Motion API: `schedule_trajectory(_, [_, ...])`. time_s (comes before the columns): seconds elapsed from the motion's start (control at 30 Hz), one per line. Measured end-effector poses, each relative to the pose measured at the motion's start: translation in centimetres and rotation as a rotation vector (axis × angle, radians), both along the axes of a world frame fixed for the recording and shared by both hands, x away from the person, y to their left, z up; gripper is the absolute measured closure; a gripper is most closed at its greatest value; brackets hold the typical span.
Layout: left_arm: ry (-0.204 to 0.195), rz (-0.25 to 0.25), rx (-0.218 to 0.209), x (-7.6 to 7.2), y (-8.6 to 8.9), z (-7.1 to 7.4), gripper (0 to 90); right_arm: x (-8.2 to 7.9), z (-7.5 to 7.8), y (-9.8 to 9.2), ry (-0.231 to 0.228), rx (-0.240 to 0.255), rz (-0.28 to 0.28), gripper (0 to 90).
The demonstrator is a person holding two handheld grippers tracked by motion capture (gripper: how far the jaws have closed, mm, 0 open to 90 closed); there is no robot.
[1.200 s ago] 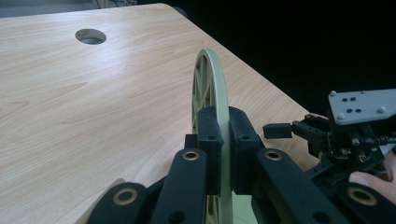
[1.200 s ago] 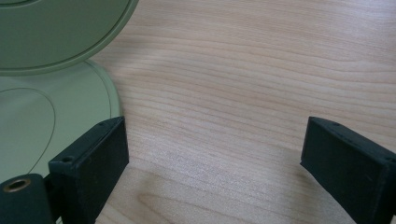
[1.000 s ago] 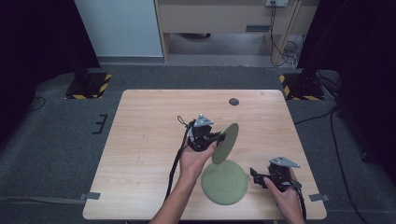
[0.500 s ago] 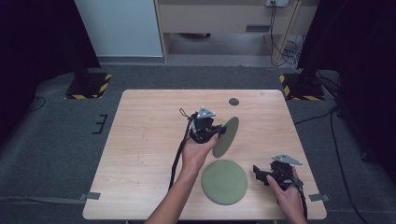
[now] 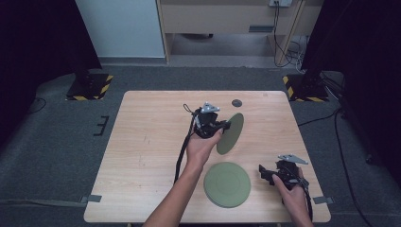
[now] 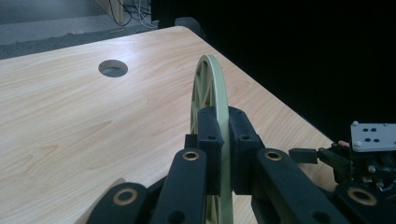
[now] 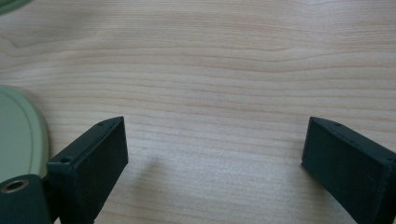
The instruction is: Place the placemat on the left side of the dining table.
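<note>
A green plate point(image 5: 231, 133) is standing on edge above the middle of the desk point(image 5: 142, 142), its rim being pinched between the closed jaws of the left hand-held gripper point(image 5: 226, 126). A second green plate point(image 5: 227, 184) is lying flat near the desk's front edge. Just beside it, the right hand-held gripper point(image 5: 263, 173) is hovering with its jaws wide apart, gripping nothing. A round hole point(image 5: 237, 102) is sitting near the far edge.

Left gripper point(image 5: 226, 125) carried green plate point(image 5: 231, 133) farther up the table.
</note>
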State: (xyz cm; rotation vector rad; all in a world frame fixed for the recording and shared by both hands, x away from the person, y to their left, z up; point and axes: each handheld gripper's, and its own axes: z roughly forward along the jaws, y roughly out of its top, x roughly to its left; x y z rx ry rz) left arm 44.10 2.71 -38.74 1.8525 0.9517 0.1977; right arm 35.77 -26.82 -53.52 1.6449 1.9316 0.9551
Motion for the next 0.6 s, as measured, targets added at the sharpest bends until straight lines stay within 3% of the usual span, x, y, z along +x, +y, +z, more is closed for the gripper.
schedule_trajectory(0.3, [-0.006,0.01,0.017,0.3,0.6,0.3,85.3,0.0,0.2,-0.4,0.009,-0.01,-0.01,7.1])
schedule_trajectory(0.6, [-0.013,0.046,-0.02,0.4,1.6,1.5,85.3,0.8,0.2,-0.6,0.032,-0.014,-0.01,6.8])
